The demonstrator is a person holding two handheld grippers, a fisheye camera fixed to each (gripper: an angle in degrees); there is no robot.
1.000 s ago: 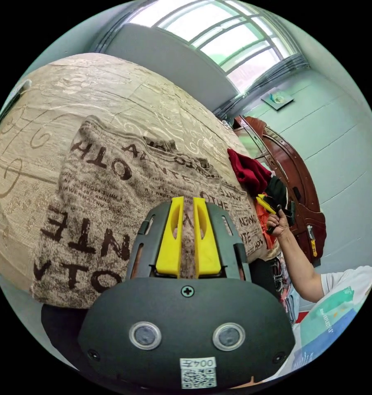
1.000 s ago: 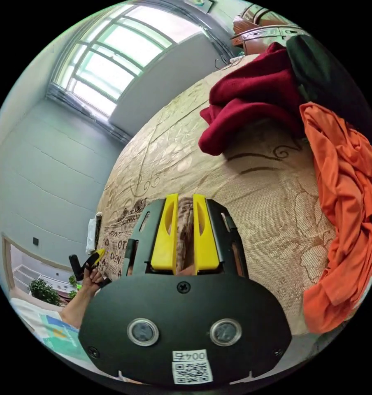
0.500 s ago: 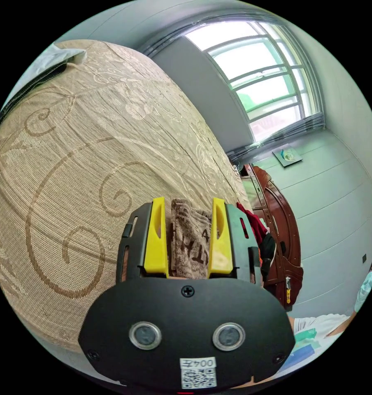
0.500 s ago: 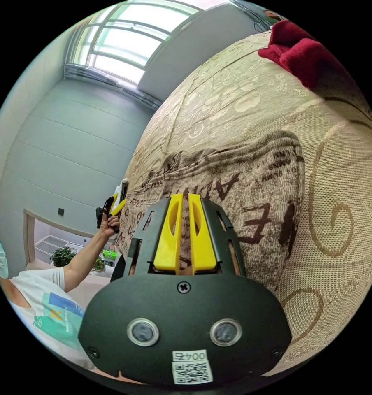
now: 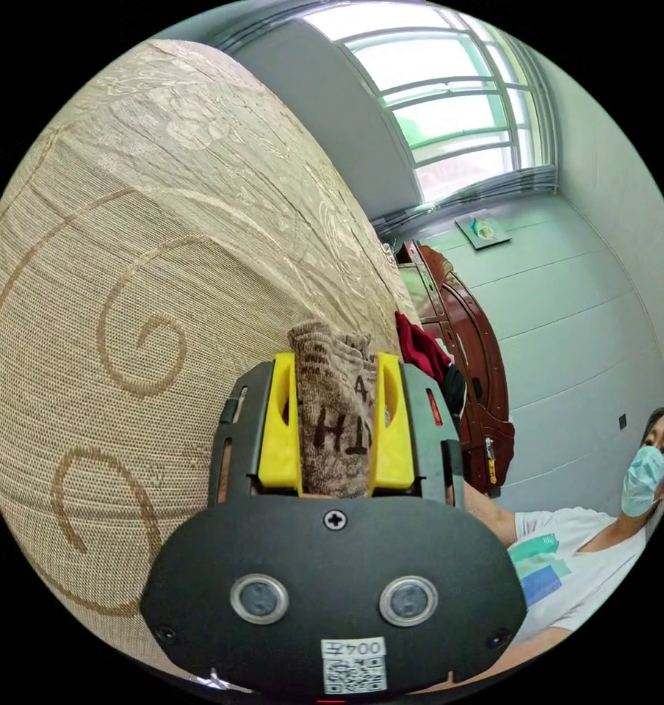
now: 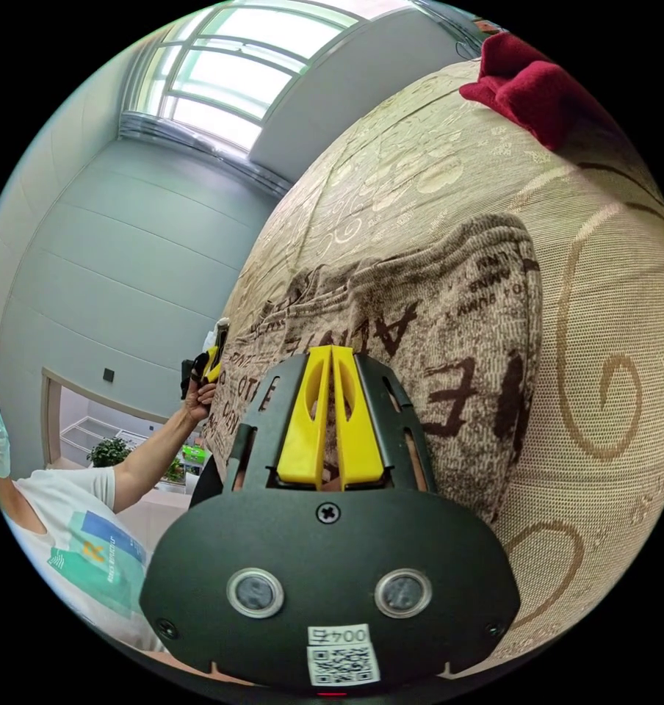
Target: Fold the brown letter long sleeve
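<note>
My right gripper pinches the brown lettered shirt's edge flat on the patterned bedspread, while my left gripper, jaws parted, straddles its far fold to release it squarely.

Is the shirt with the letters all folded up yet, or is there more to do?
Not finished. Already done: the lettered shirt lies on the patterned bedspread doubled over, with a rounded fold edge. In hand: the right tool pinches its cloth, and the left tool has a thick bunch of it between its jaws. Left: probably letting go and smoothing, maybe another fold.
</note>
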